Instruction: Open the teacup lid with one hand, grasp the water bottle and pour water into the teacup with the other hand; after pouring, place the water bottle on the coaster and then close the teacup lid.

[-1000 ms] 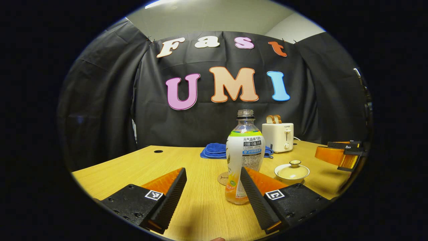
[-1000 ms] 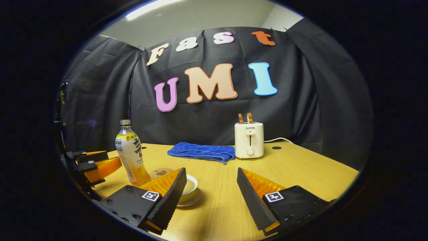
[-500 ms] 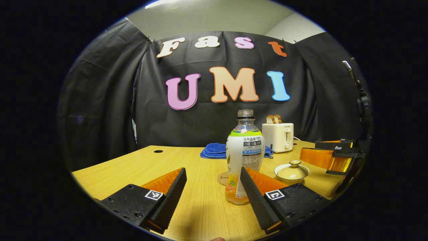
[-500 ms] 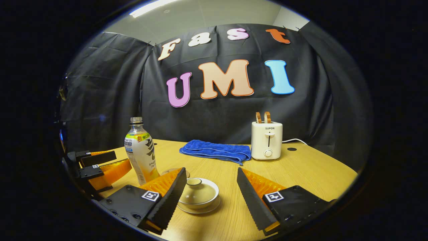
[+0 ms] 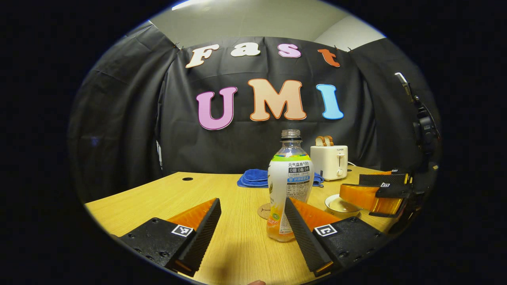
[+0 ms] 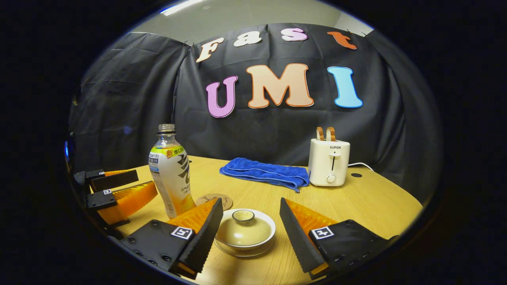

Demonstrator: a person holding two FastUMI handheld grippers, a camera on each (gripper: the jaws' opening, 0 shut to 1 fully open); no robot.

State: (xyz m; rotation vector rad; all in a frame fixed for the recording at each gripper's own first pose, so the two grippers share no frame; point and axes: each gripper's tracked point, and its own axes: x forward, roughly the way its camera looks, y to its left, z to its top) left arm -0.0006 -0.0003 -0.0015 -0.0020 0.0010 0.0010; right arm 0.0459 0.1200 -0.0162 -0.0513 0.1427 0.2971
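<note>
lidded teacup (image 6: 244, 231) at lower centre of right gripper view, between spread fingers of right tool (image 6: 247, 229); lid knob upright; left tool (image 5: 250, 225) released beside water bottle (image 5: 290, 186).

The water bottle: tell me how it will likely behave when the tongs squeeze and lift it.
The water bottle is tall on a narrow base, so a sideways nudge could probably tip it. It has no cap on, so tilting may spill. Only a little liquid shows near its bottom, so it is likely light, and its thin clear wall may dent.
</note>
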